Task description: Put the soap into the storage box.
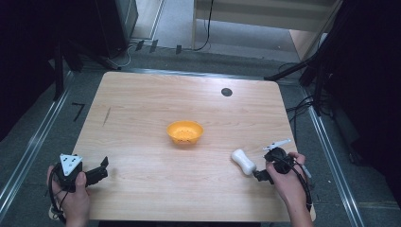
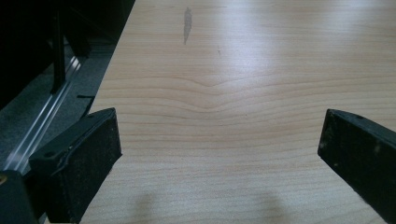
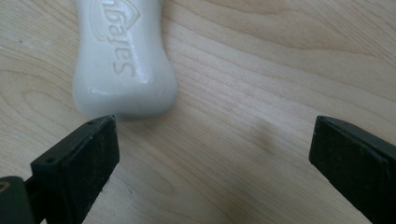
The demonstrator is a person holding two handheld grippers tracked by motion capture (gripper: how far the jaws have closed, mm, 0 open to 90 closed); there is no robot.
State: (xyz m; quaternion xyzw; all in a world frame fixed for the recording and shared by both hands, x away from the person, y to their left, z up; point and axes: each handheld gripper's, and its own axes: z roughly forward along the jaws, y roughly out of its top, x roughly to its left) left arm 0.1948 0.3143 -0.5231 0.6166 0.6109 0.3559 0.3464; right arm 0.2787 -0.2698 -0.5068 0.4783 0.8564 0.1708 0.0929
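Most of the desk [image 1: 142,109] is left bare. Its middle is taken by an orange bowl [image 1: 185,132], with free wood all round it. Just ahead of the wide-spread right tongs [image 3: 212,154] a white bar of soap [image 3: 123,60] lies in the path. Bare wood alone is faced by the left tongs [image 2: 219,154], also spread wide.
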